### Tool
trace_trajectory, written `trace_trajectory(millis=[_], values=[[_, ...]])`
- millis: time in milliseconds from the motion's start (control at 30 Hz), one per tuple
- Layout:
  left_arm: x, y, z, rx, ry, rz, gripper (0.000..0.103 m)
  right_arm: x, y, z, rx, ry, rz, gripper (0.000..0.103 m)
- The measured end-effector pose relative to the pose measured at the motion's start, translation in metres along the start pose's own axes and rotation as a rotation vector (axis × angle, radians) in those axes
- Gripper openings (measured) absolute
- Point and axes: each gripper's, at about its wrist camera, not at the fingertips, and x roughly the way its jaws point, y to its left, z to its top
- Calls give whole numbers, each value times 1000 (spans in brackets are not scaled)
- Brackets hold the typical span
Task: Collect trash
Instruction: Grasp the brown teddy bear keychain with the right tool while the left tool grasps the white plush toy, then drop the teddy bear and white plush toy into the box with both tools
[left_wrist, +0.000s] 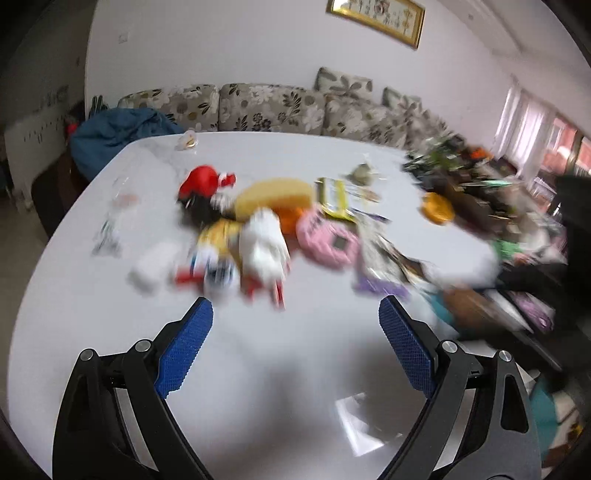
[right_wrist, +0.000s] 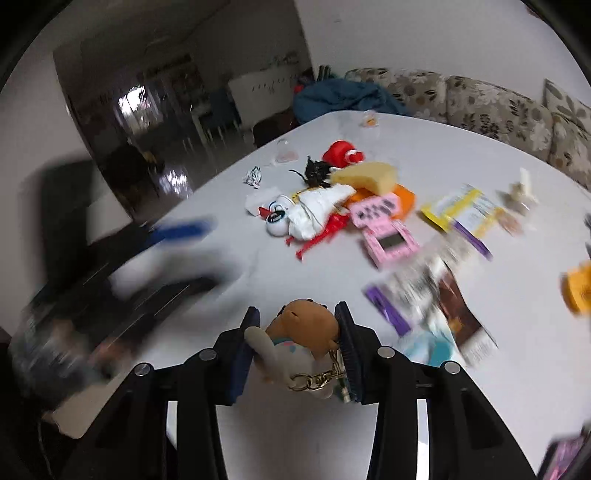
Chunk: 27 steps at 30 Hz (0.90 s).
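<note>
My right gripper (right_wrist: 297, 312) is shut on a small plush keychain toy (right_wrist: 303, 326) with a brown head, a white body and a gold clasp. It holds the toy above the near part of the white table (right_wrist: 461, 387). My left gripper (left_wrist: 295, 306) stands open and empty above the table, short of a blurred heap of toys and litter. One of its blue pads (right_wrist: 184, 227) shows as a smear in the right wrist view. Litter on the table includes a crumpled foil wrapper (right_wrist: 253, 175), a white tissue (right_wrist: 256, 201), a yellow packet (right_wrist: 458, 210) and a torn snack bag (right_wrist: 421, 291).
A yellow sponge (right_wrist: 365, 177), a pink toy console (right_wrist: 384, 229), a red toy (right_wrist: 340, 153) and a white cloth figure (right_wrist: 317, 210) lie mid-table. A floral sofa (left_wrist: 266, 107) with a blue cloth (left_wrist: 118, 133) runs behind the table. More clutter crowds the right edge (left_wrist: 480, 192).
</note>
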Motion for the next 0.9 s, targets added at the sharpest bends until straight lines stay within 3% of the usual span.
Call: trace_trajectory(millis=[100,167,200,233,300,400,567,667,800,900], values=[[53,1,30,4,65,82,89,-26,-10,-22,39,-28,-10,42],[79,5,38,-9,116,96,63,-40,-13,-35,62,-47,-19,42],[86,8,37,-13,143,103,44,-43,-15,-38,67,-54,-19,42],[84,5,38,6,123,123,32,-47,-15,-42,70,-63,-24,42],[75,6,38,-14,118,91,30,-53,-15,-46,74,-80,-28,42],[30,0,37,-19,31,66,30,-64,-12,-48,76,-115,-20,42],[-101,-33,19,48,-169,-29,30,-95,15,-40,35,-195,21,42],[-164,-54,-5,105,-239,-55,30,-122,44,-41,-5,-239,64,42],[-207,-72,-46,154,-237,-82,30,-149,75,-52,-32,-256,125,42],[-220,-77,-88,173,-194,-118,31,-157,89,-67,-37,-233,159,42]])
